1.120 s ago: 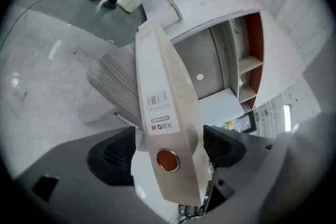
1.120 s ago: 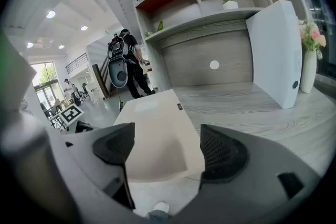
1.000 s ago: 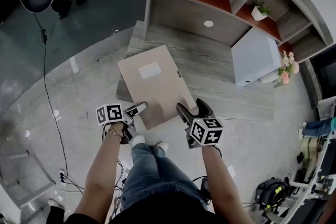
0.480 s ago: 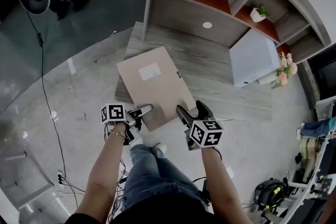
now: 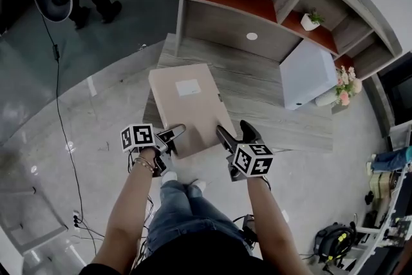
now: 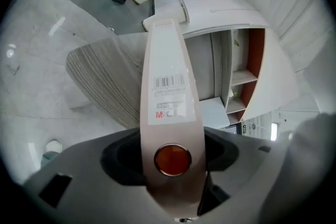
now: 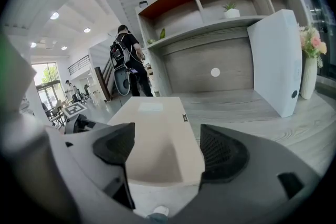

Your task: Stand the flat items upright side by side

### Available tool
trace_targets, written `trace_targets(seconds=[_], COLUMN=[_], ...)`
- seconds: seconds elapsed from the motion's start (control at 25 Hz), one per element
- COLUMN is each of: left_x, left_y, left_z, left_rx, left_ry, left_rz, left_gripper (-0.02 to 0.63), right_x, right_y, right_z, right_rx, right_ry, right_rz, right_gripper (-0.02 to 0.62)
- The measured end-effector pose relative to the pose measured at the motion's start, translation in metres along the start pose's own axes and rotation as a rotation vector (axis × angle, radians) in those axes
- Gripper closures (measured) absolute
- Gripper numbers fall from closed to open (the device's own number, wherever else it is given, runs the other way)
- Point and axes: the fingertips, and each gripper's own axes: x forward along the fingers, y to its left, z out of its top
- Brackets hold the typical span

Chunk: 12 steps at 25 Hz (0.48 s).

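A flat beige cardboard box file (image 5: 188, 105) lies on the low grey wood-grain surface (image 5: 277, 109) in the middle of the head view, its near end jutting past the surface's front edge toward the bottom of the frame; a white label sits on its upper face.

The left tool (image 5: 172, 134) is at the file's lower-left corner; in the left gripper view the file's narrow spine (image 6: 169, 86), with a barcode sticker and a round orange hole, runs up the centre of the frame and fills the gap between the jaws; the jaws have just been closing and both pads now lie against the file's sides, so the left tool (image 6: 173, 165) has hold of it.

The right tool (image 5: 233, 132) is at the file's lower-right corner; in the right gripper view its jaws stand apart, and the near end of the file (image 7: 157, 139) lies flat in the gap between them; the right tool (image 7: 165, 147) clamps nothing.

A pale blue-white box file (image 5: 308, 73) stands upright at the right of the surface, against the wooden shelf unit (image 5: 257, 3), well apart from the beige one; pink flowers (image 5: 347, 84) stand just beside it, toward the right edge of the frame.
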Motion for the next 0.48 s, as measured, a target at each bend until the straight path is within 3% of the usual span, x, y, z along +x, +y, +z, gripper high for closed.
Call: trace_targets(seconds=[0.2, 0.48], left_x=[0.002, 0.019], left_y=[-0.024, -0.07], left_z=[0.012, 0.024], left_rx=[0.122, 0.368], left_ry=[-0.007, -0.041], left_rz=[0.05, 0.084], left_gripper=[0.324, 0.327], right_x=[-0.01, -0.026], right_y=[-0.002, -0.021], right_z=[0.021, 0.039], right_rx=[0.001, 0.025], right_ry=[-0.04, -0.089], right_rz=[-0.005, -0.047], right_gripper=[0.193, 0.193])
